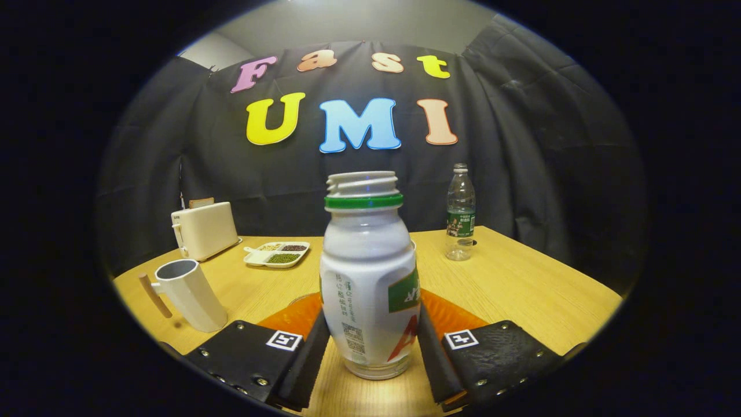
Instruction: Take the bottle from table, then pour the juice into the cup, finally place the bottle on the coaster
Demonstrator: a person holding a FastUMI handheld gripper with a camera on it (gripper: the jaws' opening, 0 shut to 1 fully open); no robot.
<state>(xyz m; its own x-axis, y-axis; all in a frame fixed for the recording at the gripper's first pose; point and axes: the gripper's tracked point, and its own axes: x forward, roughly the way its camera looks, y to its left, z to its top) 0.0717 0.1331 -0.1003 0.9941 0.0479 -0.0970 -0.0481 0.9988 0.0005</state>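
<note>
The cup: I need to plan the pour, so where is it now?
In the gripper view the cup stands on the table left of the fingers and the bottle they clamp, nearer than the toaster.

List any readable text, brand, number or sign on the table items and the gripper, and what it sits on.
bottle label: small print and a code patch, too blurred to read; large letters cut off by the curve.
water bottle label: too small to read.
gripper, fingers pressed on the bottle's two sides: square coded tags, no words.
cup and toaster: no text seen.
</note>
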